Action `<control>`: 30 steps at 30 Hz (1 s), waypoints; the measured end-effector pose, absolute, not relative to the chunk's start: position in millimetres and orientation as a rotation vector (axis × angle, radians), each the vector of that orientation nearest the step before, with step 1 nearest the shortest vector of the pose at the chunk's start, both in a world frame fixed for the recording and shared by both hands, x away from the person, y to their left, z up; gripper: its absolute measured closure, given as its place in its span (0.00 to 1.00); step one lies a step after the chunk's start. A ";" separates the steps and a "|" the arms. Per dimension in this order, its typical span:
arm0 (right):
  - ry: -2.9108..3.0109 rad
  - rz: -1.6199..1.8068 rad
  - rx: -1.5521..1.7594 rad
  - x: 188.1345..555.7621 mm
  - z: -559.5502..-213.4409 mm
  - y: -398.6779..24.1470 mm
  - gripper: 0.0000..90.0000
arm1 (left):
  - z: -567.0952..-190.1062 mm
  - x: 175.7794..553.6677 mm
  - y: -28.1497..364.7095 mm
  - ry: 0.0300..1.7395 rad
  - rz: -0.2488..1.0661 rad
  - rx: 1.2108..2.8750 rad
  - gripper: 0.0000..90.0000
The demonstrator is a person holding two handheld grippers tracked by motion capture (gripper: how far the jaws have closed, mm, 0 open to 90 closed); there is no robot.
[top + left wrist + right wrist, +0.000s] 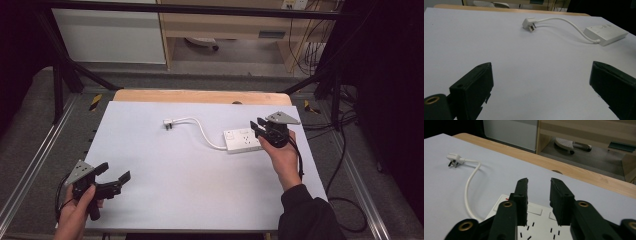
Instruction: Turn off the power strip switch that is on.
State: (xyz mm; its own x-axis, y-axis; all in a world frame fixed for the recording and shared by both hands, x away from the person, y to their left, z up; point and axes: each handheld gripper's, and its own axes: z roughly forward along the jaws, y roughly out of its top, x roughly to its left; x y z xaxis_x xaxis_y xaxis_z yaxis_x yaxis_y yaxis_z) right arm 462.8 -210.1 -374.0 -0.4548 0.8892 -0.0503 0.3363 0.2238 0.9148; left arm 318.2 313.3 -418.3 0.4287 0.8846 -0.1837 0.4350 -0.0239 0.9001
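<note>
1. White surface point(190, 185) carries a white power strip point(242, 140) at about 3 o'clock, socket face up.
2. Its cord point(202, 131) arcs toward 11 o'clock and ends in a plug point(168, 123) lying free.
3. Right gripper point(258, 128) hovers over the strip's right end; jaws narrowly parted, holding nothing.
4. Left gripper point(114, 176) at 8 o'clock near the surface edge; jaws spread wide, empty, well apart from the strip.
</note>
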 end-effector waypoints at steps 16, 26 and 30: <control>1.902 1.219 1.125 491.3 -379.9 -200.7 1.00 | -418.2 318.3 311.8 1.165 0.543 1.653 0.06; 1.920 1.187 1.165 506.3 -388.8 -189.7 1.00 | -417.8 318.3 311.2 1.158 0.544 1.653 0.06; 1.935 1.160 1.194 512.4 -396.6 -188.2 1.00 | -417.7 318.1 310.8 1.155 0.543 1.652 0.06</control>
State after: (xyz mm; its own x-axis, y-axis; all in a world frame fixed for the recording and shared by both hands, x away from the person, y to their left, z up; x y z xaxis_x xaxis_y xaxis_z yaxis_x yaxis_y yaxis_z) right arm 512.4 -188.2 -396.6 -0.4305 0.9020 -0.0316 0.3968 0.2206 0.8910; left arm 318.1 310.8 -417.7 0.4419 0.8802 -0.1733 0.4279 -0.0370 0.9031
